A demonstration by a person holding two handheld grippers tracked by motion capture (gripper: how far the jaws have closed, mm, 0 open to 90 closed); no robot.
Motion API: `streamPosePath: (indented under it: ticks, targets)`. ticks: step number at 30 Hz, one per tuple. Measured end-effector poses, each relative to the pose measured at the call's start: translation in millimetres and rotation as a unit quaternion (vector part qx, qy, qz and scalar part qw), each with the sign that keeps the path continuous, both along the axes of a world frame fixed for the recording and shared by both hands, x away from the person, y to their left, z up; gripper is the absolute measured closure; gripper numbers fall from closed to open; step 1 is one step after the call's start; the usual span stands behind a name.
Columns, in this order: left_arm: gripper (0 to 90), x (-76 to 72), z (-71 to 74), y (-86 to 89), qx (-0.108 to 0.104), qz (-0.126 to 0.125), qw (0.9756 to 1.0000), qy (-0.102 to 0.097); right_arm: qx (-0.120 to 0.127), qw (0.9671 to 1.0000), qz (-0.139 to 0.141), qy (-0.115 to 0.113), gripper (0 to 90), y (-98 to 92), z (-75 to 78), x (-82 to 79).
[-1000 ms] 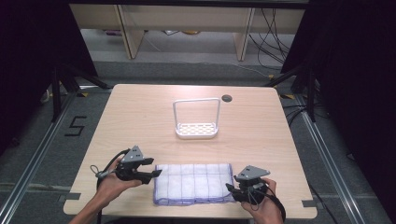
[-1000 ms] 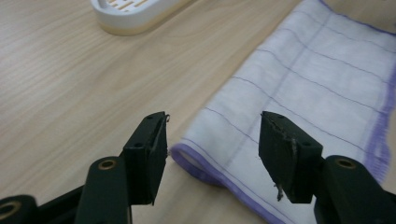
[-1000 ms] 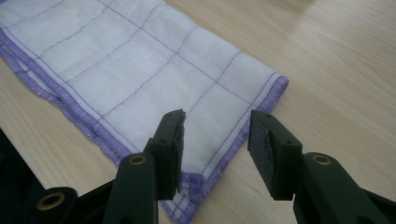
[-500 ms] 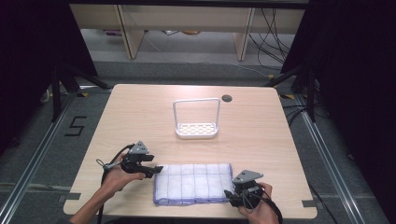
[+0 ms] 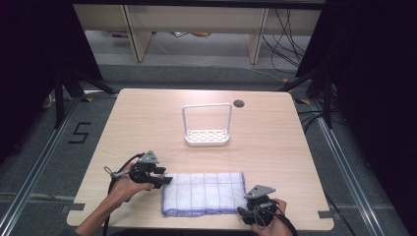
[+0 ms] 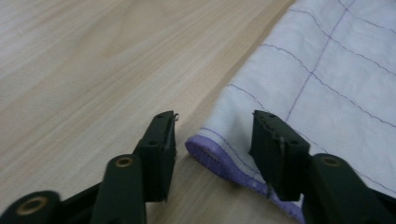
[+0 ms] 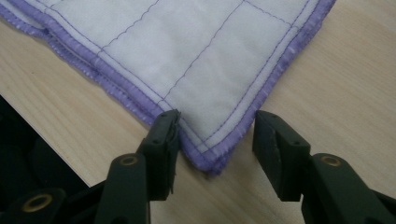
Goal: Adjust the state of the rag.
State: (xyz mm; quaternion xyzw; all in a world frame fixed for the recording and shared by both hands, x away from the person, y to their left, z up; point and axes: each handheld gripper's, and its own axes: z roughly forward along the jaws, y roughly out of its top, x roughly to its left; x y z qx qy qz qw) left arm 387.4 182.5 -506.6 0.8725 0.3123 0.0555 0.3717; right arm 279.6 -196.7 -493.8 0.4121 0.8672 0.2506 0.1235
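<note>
Floor mark "5" [image 5: 80, 132] beside table [image 5: 147, 113]; both hand-held grippers, left [image 5: 164, 180] just closing, right [image 5: 249, 212], jaws apart astride cloth [image 5: 204, 191] corners

The cloth [image 5: 204, 192] is soft, matt white fabric, quilted by thin purple stitching, with a fuzzy purple hem. The surface [image 5: 147, 123] is smooth pale wood-grain laminate with a low sheen. At twelve o'clock, the rack [image 5: 207, 129] looks like smooth white plastic. Each hand-held gripper [image 6: 212, 140] has matt black plastic jaws.
</note>
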Motion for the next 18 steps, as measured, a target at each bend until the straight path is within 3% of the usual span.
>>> streamPosePath:
  ticks: [1,2,4,8,11,13,15,16,17,18]
  targets:
    - [58.6,-2.0,-1.3,-1.4,-0.003,-0.009,1.0,0.001,0.007,1.0,0.001,0.002,57.9,0.5,-0.2,-0.4]
    - [61.8,-2.0,-1.3,-1.4,-0.003,-0.009,1.0,0.001,0.007,1.0,0.001,0.002,57.9,0.5,-0.2,-0.4]
    - [65.6,-2.6,-2.3,-0.8,0.004,-0.017,0.9998,-0.005,0.008,0.9999,0.013,-0.002,64.0,0.9,-0.8,-0.5]
    - [77.6,-7.1,-4.0,-0.8,-0.006,-0.018,0.9998,-0.004,0.014,0.9995,0.027,-0.002,78.1,-0.9,-1.0,1.1]
    - [81.4,-15.3,-1.8,0.9,-0.006,-0.018,0.9997,-0.012,0.009,0.9991,0.042,-0.002,82.4,-1.9,-0.1,6.9]
    - [81.8,-28.4,-2.6,3.2,-0.017,-0.006,0.9998,-0.009,0.007,0.9989,0.047,-0.005,82.9,-2.2,0.1,9.8]
    - [82.5,-35.6,-2.8,5.9,-0.012,-0.012,0.9998,-0.013,0.008,0.9988,0.048,-0.002,83.4,-1.2,1.8,18.2]
    - [82.5,-46.2,-3.4,6.8,-0.02,-0.011,0.9997,-0.011,0.003,0.9985,0.054,-0.01,83.6,-2.0,3.4,27.4]
    - [82.6,-46.2,-3.4,6.8,-0.02,-0.011,0.9997,-0.011,0.001,0.9982,0.059,-0.014,83.7,-2.5,5.7,34.6]
    - [82.7,-58.9,-3.3,7.9,-0.026,-0.012,0.9995,-0.011,0.002,0.998,0.061,-0.016,83.8,-2.0,7.8,41.6]
